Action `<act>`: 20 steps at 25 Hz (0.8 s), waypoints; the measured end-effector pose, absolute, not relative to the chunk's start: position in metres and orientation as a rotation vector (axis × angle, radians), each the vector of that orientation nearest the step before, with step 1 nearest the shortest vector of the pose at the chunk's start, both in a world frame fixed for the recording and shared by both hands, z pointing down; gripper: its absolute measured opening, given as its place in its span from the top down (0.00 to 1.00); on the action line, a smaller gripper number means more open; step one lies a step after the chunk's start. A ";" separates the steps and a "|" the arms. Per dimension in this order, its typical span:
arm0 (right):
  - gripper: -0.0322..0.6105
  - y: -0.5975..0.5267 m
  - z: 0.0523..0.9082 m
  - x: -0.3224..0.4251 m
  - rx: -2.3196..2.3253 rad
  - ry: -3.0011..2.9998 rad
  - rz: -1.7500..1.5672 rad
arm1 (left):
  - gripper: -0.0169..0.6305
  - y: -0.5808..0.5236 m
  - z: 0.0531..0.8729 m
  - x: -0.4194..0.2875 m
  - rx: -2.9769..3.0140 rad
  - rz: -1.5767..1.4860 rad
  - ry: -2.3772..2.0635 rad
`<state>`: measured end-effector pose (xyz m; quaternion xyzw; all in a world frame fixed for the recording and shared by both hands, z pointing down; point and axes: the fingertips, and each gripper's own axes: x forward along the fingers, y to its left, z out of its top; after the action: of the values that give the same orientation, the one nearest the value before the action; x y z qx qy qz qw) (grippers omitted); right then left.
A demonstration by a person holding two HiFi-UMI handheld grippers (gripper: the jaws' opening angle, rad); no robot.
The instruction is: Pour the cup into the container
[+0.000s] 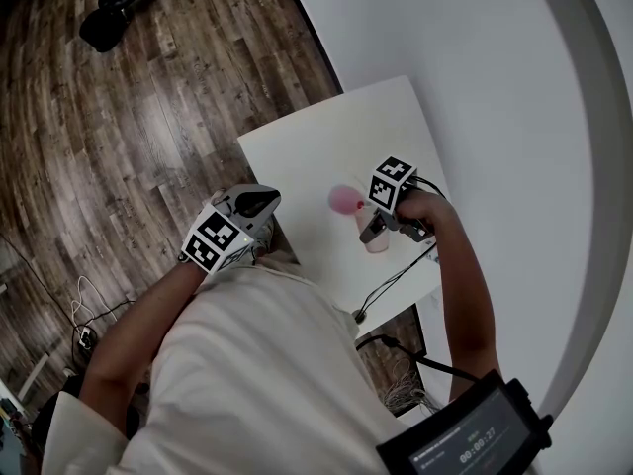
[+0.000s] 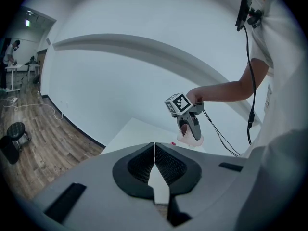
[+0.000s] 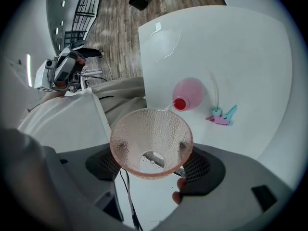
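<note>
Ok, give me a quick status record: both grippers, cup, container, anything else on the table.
right gripper: shut on cup, tipped toward container
left gripper: shut, empty, away from the cup
cup: pink, textured, looks nearly empty
container: pink, red mouth, on white table
stream: thin, rim to mouth, seemingly
other: pink-and-teal clip beside container

The right tongs [image 1: 376, 231] hold a pale pink translucent cup [image 1: 378, 244] over the white square bench [image 1: 326, 137], just beside a round pink container [image 1: 343, 201] that stands on it. The left tongs [image 1: 255, 206] hang at the bench's near-left edge, beside the brown wooden plank floor [image 1: 148, 117] and apart from both. A black cable [image 1: 391, 285] trails over the bench's near edge, and a black stool [image 1: 114, 13] sits far off on the floor.
</note>
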<state>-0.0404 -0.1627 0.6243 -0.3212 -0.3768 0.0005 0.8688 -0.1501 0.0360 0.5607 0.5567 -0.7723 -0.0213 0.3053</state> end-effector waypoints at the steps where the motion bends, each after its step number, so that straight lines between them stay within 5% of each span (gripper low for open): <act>1: 0.37 -0.163 0.624 -0.040 -0.673 -0.786 0.000 | 0.96 0.036 0.561 -0.150 1.471 -0.057 -2.047; 20: 0.37 -0.164 0.626 -0.043 -0.663 -0.743 0.003 | 0.96 0.048 0.561 -0.153 1.453 -0.068 -2.059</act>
<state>-0.0433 -0.1641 0.6255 -0.3181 -0.3564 0.0016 0.8785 -0.1526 0.0482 0.5606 0.5489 -0.7777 -0.0256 0.3052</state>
